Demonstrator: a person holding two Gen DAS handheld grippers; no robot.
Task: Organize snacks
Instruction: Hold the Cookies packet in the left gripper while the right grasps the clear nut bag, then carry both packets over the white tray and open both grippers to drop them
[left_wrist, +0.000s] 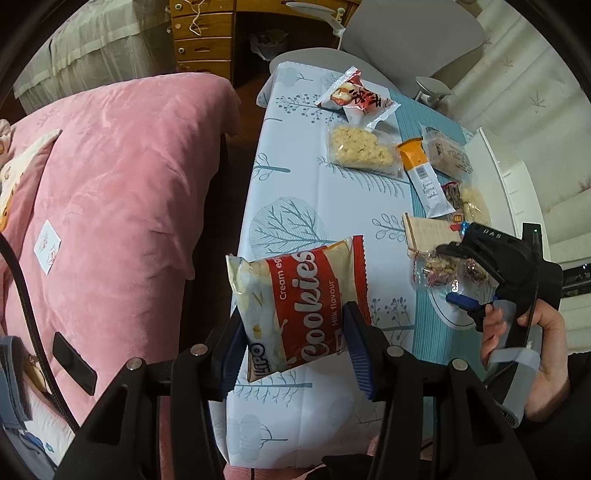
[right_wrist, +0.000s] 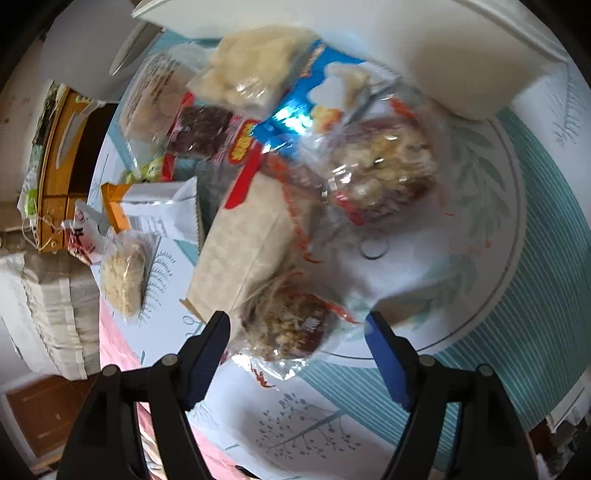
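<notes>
Mid-sort: left gripper (left_wrist: 295, 354) pinching cookie bag (left_wrist: 301, 306) above table edge (left_wrist: 236, 424), right gripper (right_wrist: 297, 354) spread around wrapped nut snack (right_wrist: 288, 325); next, closing.

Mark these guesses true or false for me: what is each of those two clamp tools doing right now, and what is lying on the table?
1. The left gripper is clamped on a red cookies packet. True.
2. The right gripper is squeezing a drink can. False: its jaws stand apart over a clear-wrapped nut snack, pads not pressing it.
3. An orange-and-white bar wrapper lies on the table. True.
4. The tablecloth is plain black. False: it is pale with blue tree prints.
</notes>
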